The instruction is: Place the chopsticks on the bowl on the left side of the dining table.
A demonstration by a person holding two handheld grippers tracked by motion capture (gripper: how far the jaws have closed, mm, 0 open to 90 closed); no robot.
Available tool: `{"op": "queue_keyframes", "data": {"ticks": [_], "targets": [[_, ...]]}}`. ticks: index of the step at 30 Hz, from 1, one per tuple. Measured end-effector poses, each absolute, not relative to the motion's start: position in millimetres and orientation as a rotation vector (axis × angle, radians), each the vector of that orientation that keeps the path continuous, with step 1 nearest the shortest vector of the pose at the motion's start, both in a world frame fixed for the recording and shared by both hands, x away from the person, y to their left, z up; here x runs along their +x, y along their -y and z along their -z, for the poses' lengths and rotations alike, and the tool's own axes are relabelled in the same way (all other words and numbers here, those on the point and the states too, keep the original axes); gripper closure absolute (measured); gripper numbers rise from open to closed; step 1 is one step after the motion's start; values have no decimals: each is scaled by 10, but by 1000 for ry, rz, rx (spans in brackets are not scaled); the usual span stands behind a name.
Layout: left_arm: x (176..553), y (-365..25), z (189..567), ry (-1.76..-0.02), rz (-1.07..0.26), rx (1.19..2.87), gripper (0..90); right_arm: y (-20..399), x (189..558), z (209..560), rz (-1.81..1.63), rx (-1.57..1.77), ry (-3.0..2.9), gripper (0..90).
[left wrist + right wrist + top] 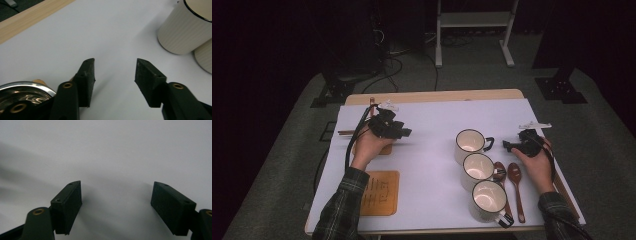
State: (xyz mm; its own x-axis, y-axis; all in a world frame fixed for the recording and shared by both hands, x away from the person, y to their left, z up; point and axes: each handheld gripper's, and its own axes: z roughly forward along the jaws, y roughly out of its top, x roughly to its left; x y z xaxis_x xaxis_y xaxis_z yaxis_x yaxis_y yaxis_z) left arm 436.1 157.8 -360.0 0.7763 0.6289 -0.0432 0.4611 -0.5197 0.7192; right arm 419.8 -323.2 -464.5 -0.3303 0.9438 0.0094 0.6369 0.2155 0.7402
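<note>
- Two pairs of tongs, both empty: the left tongs (404, 132), left of centre in the high view, stand half open; the right tongs (507, 145) stand wide, over bare white table (432, 117).
- The right tongs lie just beside the dark handle of the uppermost cream enamel mug (469, 145), right of centre.
- To grip well, I judge: come in level, put one pad on each side of the handle or wall, and close slowly, so the touching neighbour mug is not knocked.
- Three cream enamel mugs form a diagonal row.
- Two brown wooden spoons (515, 187) lie right of them.
- One tan wooden board (379, 192) lies lower left.
</note>
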Motion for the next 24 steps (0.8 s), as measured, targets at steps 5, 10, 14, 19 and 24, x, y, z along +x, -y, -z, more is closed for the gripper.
{"op": "queue_keyframes", "data": {"ticks": [5,10,14,19,24], "targets": [[4197,-1534,3647,-797,-311,2204,378,3234,4199,4645,-916,1460,-2049,231],[4059,-1528,3701,-815,-337,2164,288,3234,4200,4643,-916,1462,-2050,231],[3964,-1487,3748,-818,-351,2167,222,3237,4203,4642,-917,1464,-2053,231],[3799,-1384,3811,-789,-370,2181,159,3240,4207,4642,-917,1463,-2055,230],[3644,-1283,3877,-779,-354,2175,102,3239,4206,4642,-917,1461,-2056,230]]}}
